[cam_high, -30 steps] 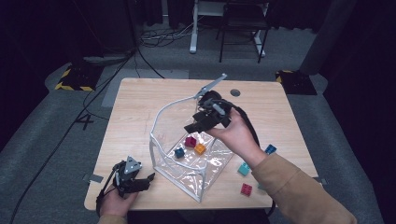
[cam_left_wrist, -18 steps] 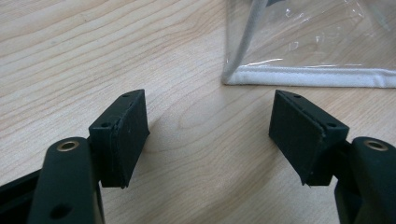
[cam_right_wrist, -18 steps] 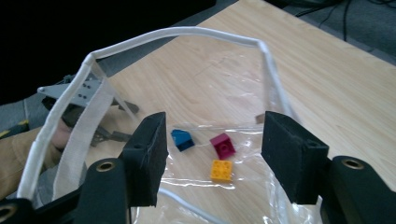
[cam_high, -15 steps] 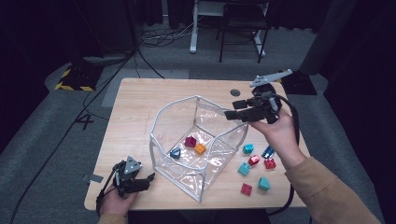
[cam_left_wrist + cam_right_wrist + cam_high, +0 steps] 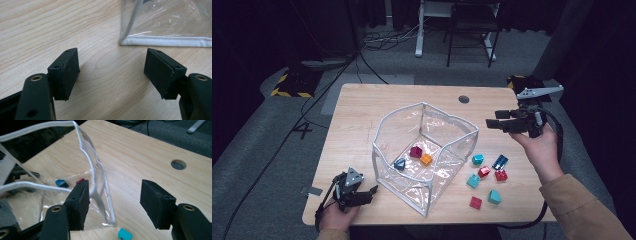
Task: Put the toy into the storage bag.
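The table [image 5: 362, 115] is pale wood with a fine grain; the box [image 5: 424, 150] standing on it is clear plastic edged in white piping; inside the box lie a dark blue block [image 5: 400, 163], a dark red block [image 5: 415, 152] and an orange block [image 5: 426, 159]; just right of the box lie teal blocks [image 5: 477, 159], red blocks [image 5: 500, 175] and one dark blue block [image 5: 500, 162]; both claws, left [image 5: 373, 194] and right [image 5: 492, 123], are black; left of the table, hazard tape [image 5: 289, 93] is striped yellow and black.
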A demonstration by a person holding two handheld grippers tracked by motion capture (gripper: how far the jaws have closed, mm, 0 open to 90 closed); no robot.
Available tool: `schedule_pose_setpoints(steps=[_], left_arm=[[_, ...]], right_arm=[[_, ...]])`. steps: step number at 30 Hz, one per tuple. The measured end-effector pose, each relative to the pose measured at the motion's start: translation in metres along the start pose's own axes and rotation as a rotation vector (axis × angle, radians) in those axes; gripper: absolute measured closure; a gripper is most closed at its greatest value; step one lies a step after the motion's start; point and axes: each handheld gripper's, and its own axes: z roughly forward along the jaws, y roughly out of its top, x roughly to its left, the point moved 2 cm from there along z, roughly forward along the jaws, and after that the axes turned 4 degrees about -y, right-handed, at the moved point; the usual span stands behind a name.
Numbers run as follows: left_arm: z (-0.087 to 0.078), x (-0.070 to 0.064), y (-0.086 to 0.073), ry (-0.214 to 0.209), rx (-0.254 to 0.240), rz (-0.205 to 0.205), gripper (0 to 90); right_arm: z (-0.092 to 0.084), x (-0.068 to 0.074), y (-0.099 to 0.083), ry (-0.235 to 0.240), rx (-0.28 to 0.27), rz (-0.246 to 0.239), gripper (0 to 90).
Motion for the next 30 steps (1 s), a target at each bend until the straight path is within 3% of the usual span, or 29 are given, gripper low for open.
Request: schedule_pose_setpoints(steps=[7, 13, 30], left_arm=[[0.000, 0.000, 0.000, 0.000, 0.000, 0.000, 28.7], [0.000, 0.000, 0.000, 0.001, 0.000, 0.000, 28.7], [0.000, 0.000, 0.000, 0.000, 0.000, 0.000, 28.7]], right_arm=[[0.005, -0.021, -0.026, -0.056, 0.036, 0.036, 40.5], [0.014, -0.032, -0.045, -0.067, 0.058, 0.067, 40.2], [0.066, -0.028, -0.090, -0.058, 0.196, 0.079, 41.5]])
